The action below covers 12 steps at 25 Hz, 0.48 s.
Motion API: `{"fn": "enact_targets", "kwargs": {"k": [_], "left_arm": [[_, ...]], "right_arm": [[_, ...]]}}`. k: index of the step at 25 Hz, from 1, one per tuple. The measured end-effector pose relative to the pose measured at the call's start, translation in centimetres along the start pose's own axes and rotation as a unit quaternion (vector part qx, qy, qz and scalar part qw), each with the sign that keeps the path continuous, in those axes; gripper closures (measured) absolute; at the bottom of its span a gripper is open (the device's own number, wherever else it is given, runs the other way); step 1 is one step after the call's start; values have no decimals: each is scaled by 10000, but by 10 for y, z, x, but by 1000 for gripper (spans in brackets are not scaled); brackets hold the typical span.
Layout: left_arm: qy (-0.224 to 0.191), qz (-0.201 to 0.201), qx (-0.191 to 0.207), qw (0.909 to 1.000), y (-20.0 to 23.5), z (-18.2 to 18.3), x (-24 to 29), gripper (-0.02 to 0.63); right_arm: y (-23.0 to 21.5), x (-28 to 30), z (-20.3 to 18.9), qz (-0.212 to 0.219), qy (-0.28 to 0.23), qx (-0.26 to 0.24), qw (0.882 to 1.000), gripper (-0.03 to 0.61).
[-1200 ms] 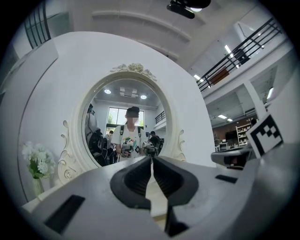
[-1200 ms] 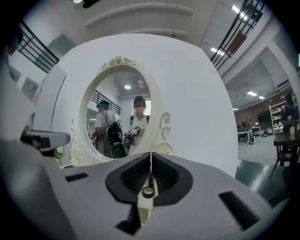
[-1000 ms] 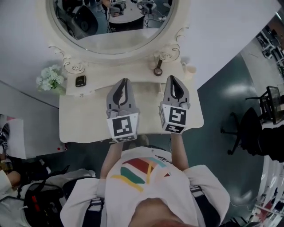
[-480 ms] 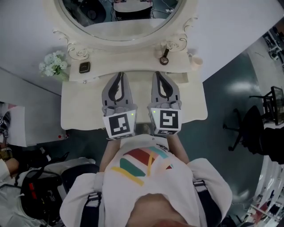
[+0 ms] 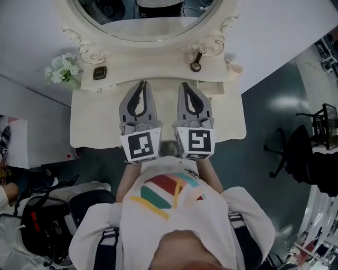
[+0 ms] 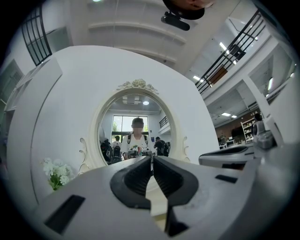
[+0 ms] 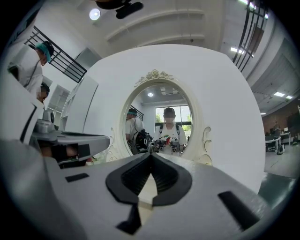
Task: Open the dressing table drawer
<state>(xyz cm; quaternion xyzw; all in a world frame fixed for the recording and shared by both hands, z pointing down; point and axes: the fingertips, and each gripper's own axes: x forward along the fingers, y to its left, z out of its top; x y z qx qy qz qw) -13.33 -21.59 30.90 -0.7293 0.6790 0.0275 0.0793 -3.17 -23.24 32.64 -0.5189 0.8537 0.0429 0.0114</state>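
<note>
The cream dressing table [image 5: 95,121] stands below me, with its oval mirror [image 5: 153,16] at the back. No drawer front shows from above; the table top hides it. My left gripper [image 5: 141,83] and right gripper [image 5: 186,84] lie side by side over the middle of the top and point at the mirror. Both are shut and hold nothing. In the left gripper view the left gripper [image 6: 152,160] has its tips together in front of the mirror [image 6: 136,126]. The right gripper [image 7: 151,153] looks the same in its own view.
White flowers [image 5: 62,68] and a small dark object [image 5: 99,73] sit on the back shelf at left. A dark ring-shaped item [image 5: 196,64] and a small cup [image 5: 235,68] sit at right. An office chair [image 5: 288,153] stands on the floor at right, a backpack [image 5: 42,227] at lower left.
The right gripper has swung left, closer to the left gripper, so they now sit almost parallel. Both stayed shut. Little has moved in the last half second.
</note>
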Motion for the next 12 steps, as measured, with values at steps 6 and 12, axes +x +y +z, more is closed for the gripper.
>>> {"fn": "enact_targets", "kwargs": {"k": [6,12], "left_arm": [[242,-12,74,9997,-1,-3,-2,598],[-115,56,21,9999,3,1,3,598]], "right_arm": [[4,1,-1,70,13,45,10000,578],[4,3,-1,106,40,54,9999,578]]}}
